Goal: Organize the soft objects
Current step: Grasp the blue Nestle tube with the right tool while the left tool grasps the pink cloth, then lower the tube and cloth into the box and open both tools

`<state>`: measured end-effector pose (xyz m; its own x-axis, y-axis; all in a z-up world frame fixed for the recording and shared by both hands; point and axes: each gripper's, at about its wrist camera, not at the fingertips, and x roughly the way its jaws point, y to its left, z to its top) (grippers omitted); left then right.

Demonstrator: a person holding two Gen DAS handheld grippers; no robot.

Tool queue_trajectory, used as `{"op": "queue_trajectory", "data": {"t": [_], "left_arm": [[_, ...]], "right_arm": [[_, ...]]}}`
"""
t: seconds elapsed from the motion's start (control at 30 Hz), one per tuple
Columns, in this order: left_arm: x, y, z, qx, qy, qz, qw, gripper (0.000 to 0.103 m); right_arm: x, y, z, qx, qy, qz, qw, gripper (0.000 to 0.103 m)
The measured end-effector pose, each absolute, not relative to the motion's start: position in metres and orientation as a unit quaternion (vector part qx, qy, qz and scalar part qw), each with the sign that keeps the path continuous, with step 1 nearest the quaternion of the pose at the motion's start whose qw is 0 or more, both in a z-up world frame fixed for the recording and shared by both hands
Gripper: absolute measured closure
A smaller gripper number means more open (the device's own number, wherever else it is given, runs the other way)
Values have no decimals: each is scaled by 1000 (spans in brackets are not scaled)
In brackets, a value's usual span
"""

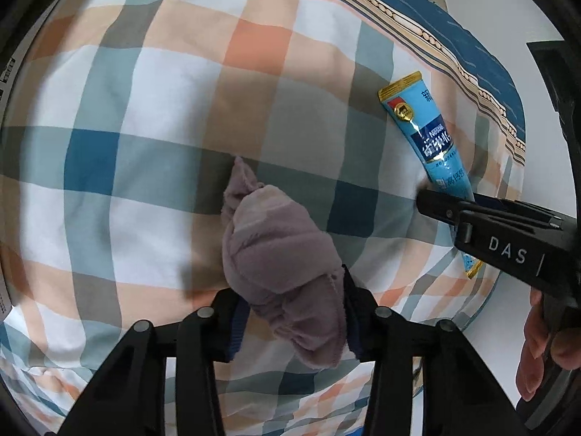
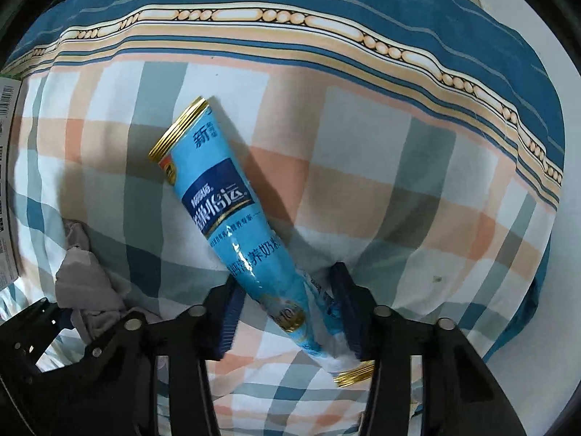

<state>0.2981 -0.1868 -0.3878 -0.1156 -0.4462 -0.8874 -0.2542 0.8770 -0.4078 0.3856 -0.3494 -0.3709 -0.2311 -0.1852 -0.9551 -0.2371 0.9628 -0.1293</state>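
A mauve fleece cloth point(image 1: 279, 254), bunched up, lies on a plaid pillow point(image 1: 145, 109), and my left gripper point(image 1: 290, 316) is closed around its near end. A long light-blue milk-powder sachet point(image 2: 232, 214) with gold ends lies on the same pillow point(image 2: 399, 181). My right gripper point(image 2: 290, 312) has its fingers on either side of the sachet's near end, touching it. In the left wrist view the sachet point(image 1: 428, 134) lies at the right with the right gripper point(image 1: 472, 218) over it. The cloth point(image 2: 87, 283) shows at the lower left of the right wrist view.
The pillow's far band is dark blue with a beaded cream stripe point(image 2: 290, 14). A white surface point(image 1: 508, 18) shows beyond the pillow at the right. A labelled package edge point(image 2: 7, 181) sits at the far left.
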Motion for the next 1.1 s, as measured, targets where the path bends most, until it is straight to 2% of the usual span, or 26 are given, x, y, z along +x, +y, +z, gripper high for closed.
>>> {"op": "queue_trajectory", "data": {"t": [0.23,0.3,0.37,0.73,0.9,1.1], "left_arm": [[295,-184,-382,-234,739,-82,626,64],[296,-181,-379,-242,735,-96,626,64],[296,-179,-375,-241,733,-96,629,64],[299,-167,-341,-236,711,-111,653,64],[294,-145,-301,-229,685,-133,679,64],[277,-88,-241,-202,638,-146,728,64]], "right_arm": [[374,-359,-361,-143,782,5,607,72],[375,-359,-358,-130,784,-5,607,79],[377,-365,-353,-103,788,-19,607,82],[361,-388,-309,-36,779,-49,624,87],[347,-394,-263,-3,755,-45,654,88],[316,-355,-206,24,721,-4,692,88]]}}
